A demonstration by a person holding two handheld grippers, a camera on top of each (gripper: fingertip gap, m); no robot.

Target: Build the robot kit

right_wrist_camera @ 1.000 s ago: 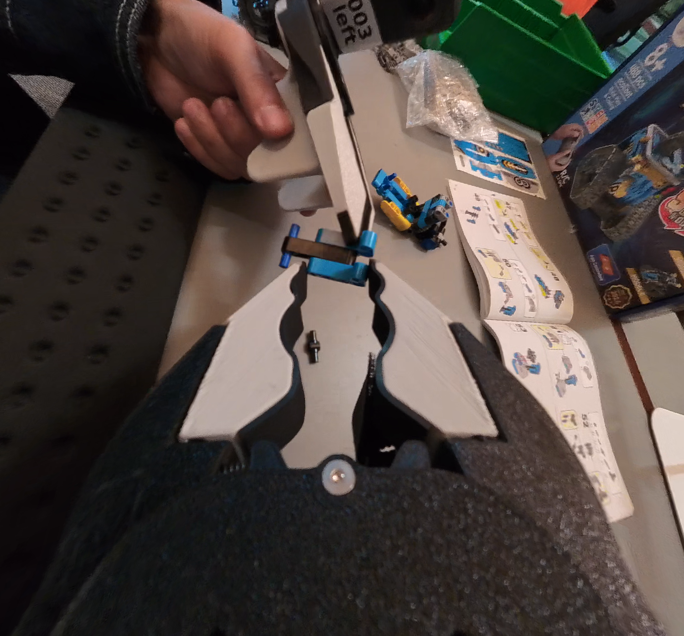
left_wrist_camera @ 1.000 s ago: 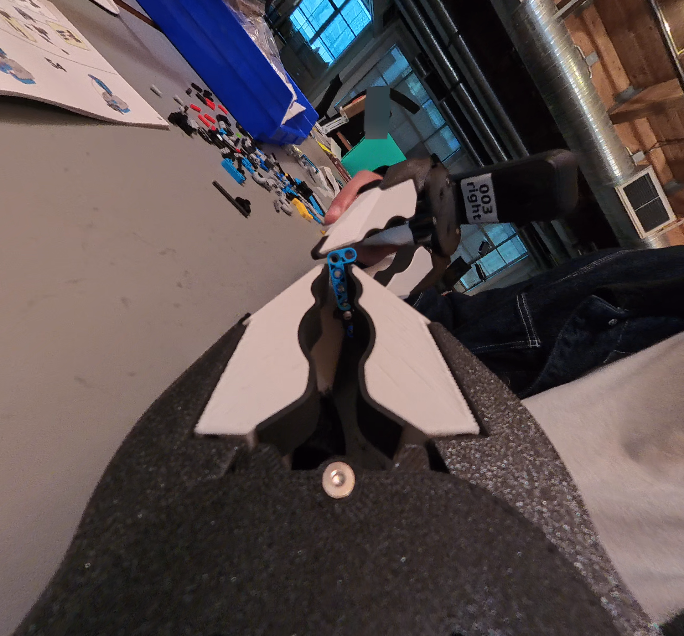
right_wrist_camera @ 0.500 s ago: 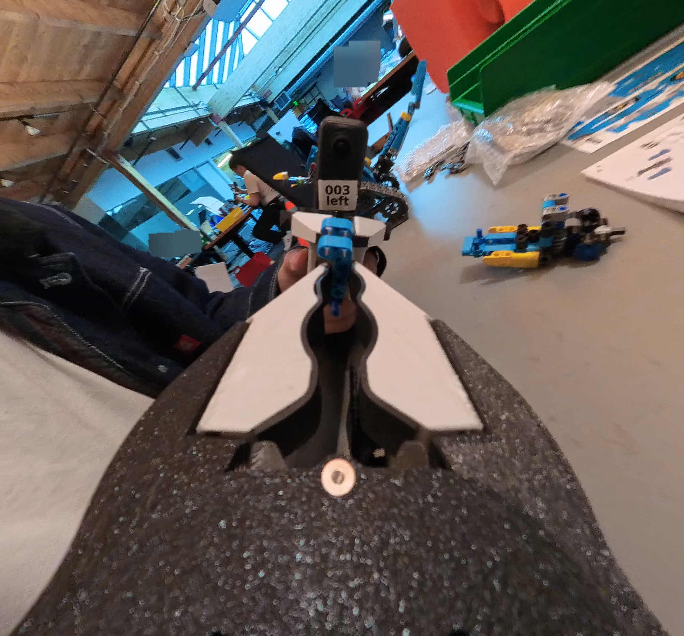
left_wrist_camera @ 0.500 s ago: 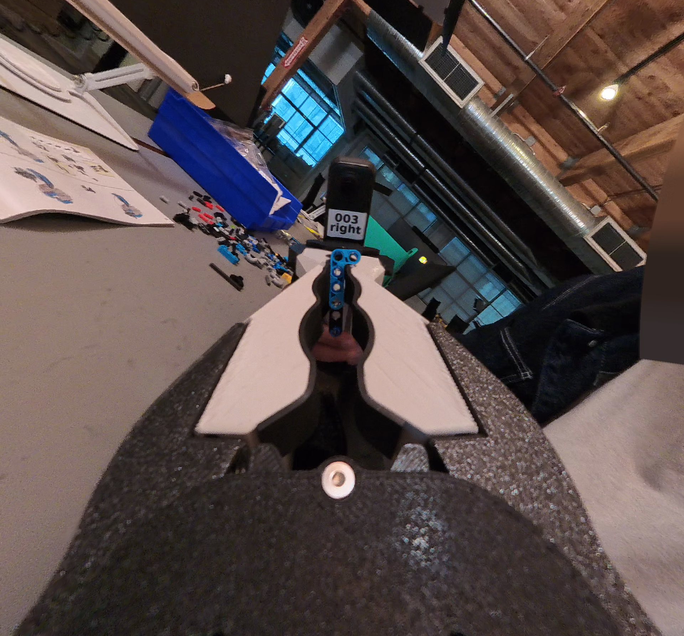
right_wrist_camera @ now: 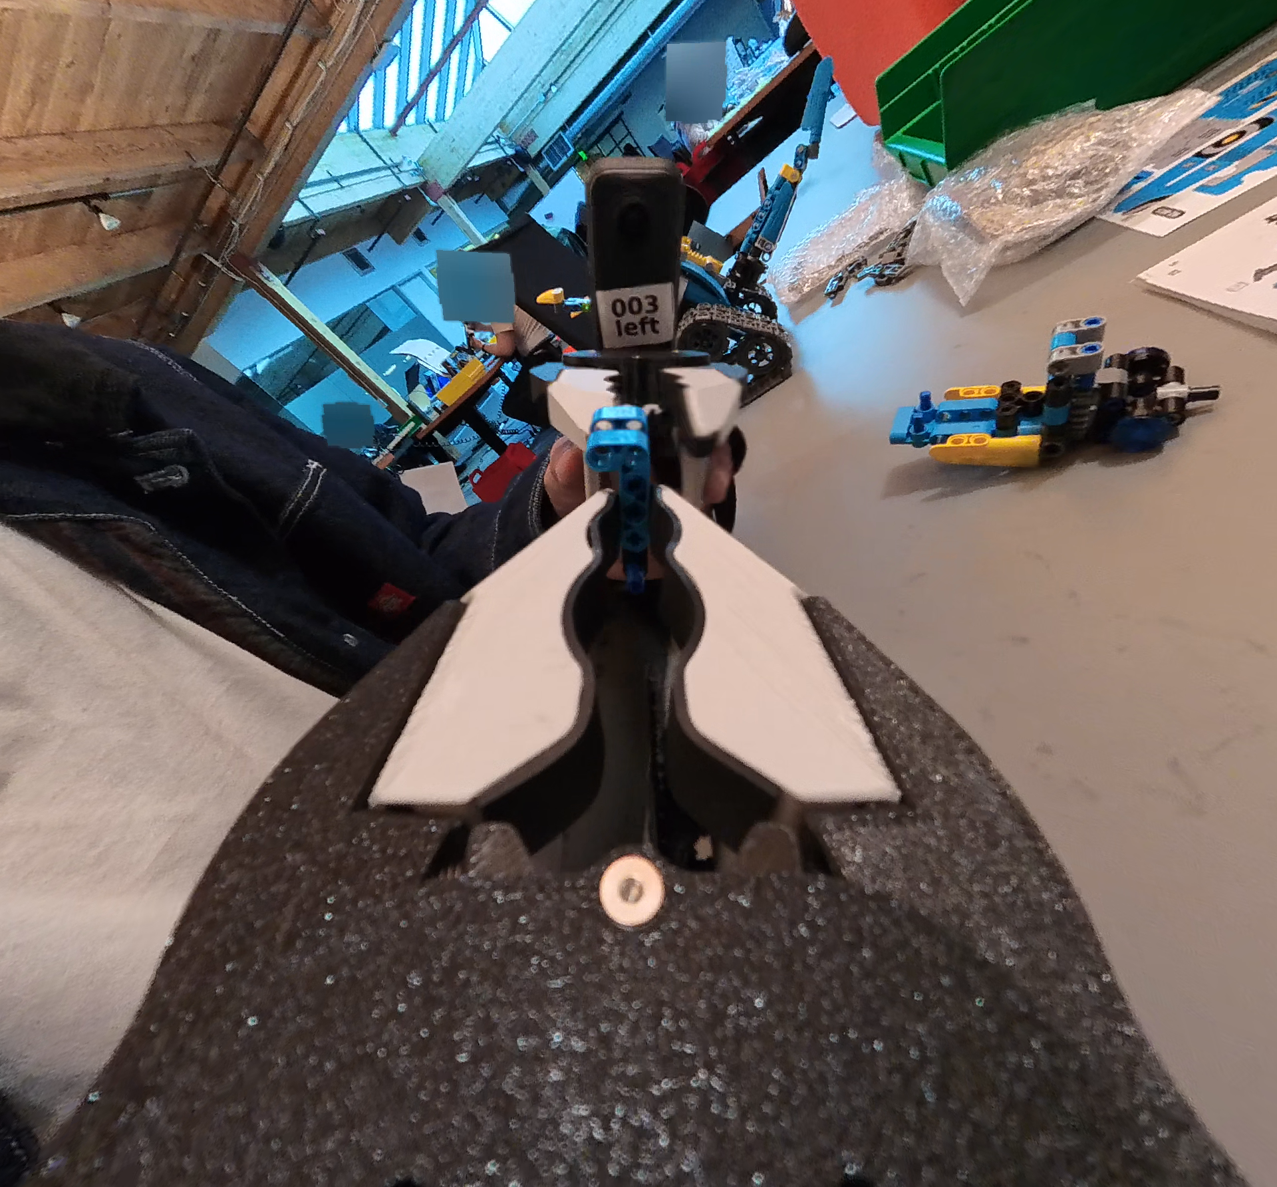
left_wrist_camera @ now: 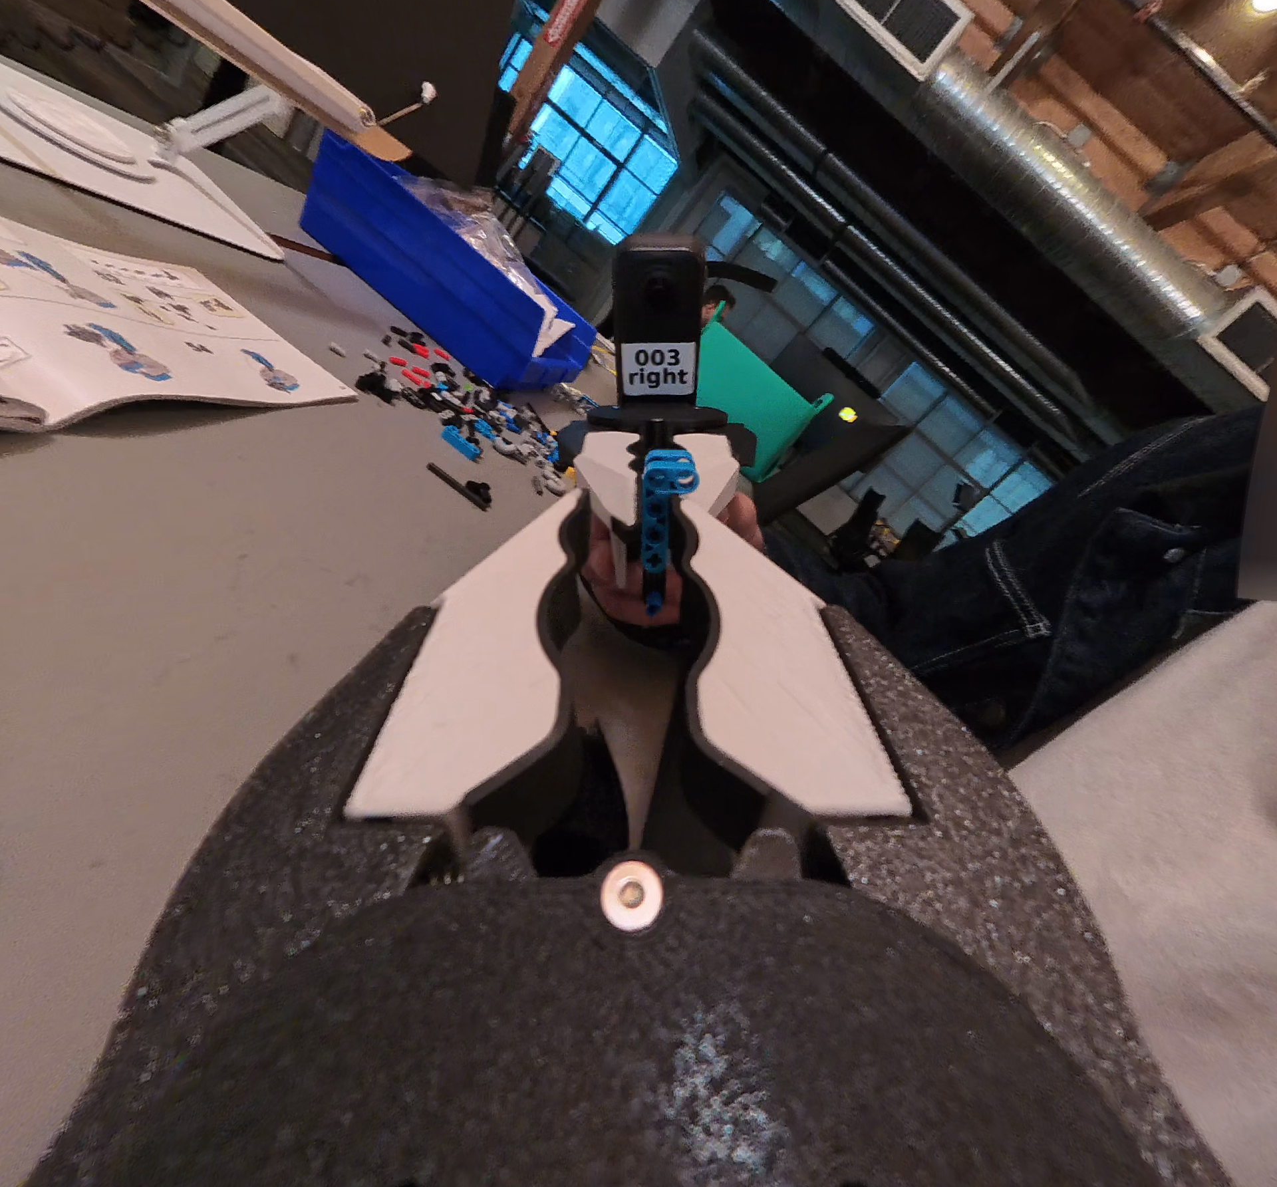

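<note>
My two grippers point at each other, tip to tip, above the grey table point(left_wrist_camera: 207, 566). A blue L-shaped beam piece point(left_wrist_camera: 655, 525) stands upright between them. In the right wrist view my right gripper point(right_wrist_camera: 632, 501) is shut on the beam piece point(right_wrist_camera: 617, 439), whose short top sticks up above the fingertips. In the left wrist view my left gripper point(left_wrist_camera: 636, 504) has its jaws a little apart, with a gap showing on the left of the beam. The right gripper point(left_wrist_camera: 656, 470) shows just behind the beam there. The left gripper point(right_wrist_camera: 639, 404) shows behind it in the right wrist view.
A blue bin point(left_wrist_camera: 428, 283), scattered small pieces point(left_wrist_camera: 456, 408) and an open booklet point(left_wrist_camera: 152, 352) lie on the left. A partly built blue and yellow model point(right_wrist_camera: 1036, 414), plastic bags point(right_wrist_camera: 1023, 186) and a green bin point(right_wrist_camera: 1078, 48) lie on the right. A denim sleeve point(left_wrist_camera: 1036, 587) is close by. The tips of both grippers are at nearly the same place.
The right gripper, open a second ago, swung round to face the left one and shut on the blue beam. Both tilted up from the table. The left jaws have widened slightly.
</note>
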